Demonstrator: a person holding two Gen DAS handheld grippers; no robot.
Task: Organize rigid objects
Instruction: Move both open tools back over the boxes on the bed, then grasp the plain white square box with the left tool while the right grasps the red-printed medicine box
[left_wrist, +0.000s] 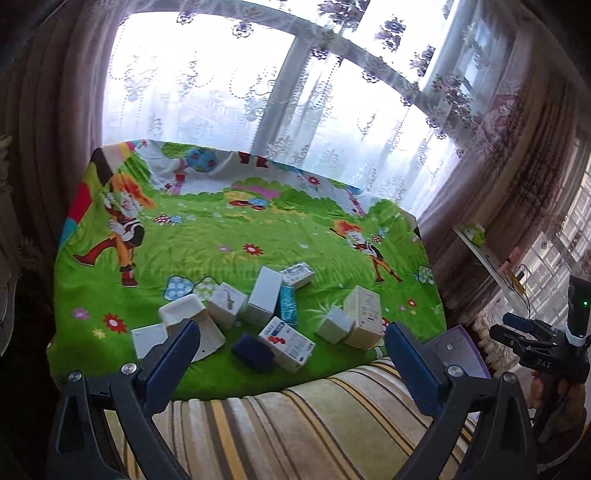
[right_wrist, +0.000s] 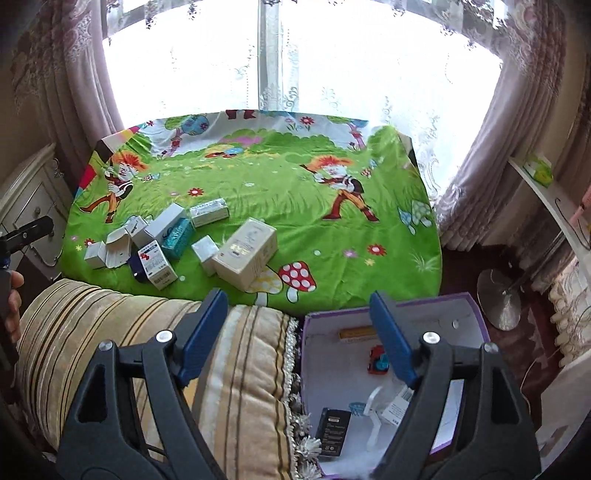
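Observation:
Several small boxes lie in a loose heap on the green cartoon tablecloth (left_wrist: 258, 229). Among them are a large cream box (left_wrist: 364, 317) (right_wrist: 245, 251), a small white cube (left_wrist: 334, 325), a red-and-white box (left_wrist: 288, 343) (right_wrist: 157, 264), a teal box (left_wrist: 288, 306) and a dark blue item (left_wrist: 253, 350). My left gripper (left_wrist: 291, 343) hovers short of the heap, open and empty. My right gripper (right_wrist: 299, 332) stands open and empty above a purple-rimmed box (right_wrist: 476, 314), which holds a black box (right_wrist: 332, 430), a red toy (right_wrist: 376, 360) and other small items.
A striped cushion (left_wrist: 295, 413) (right_wrist: 240, 369) lies between me and the table. Lace curtains and a window stand behind the table. A white cabinet (right_wrist: 29, 199) is on the left, a shelf (right_wrist: 546, 188) on the right, and a round metal stand base (right_wrist: 498, 299) on the floor.

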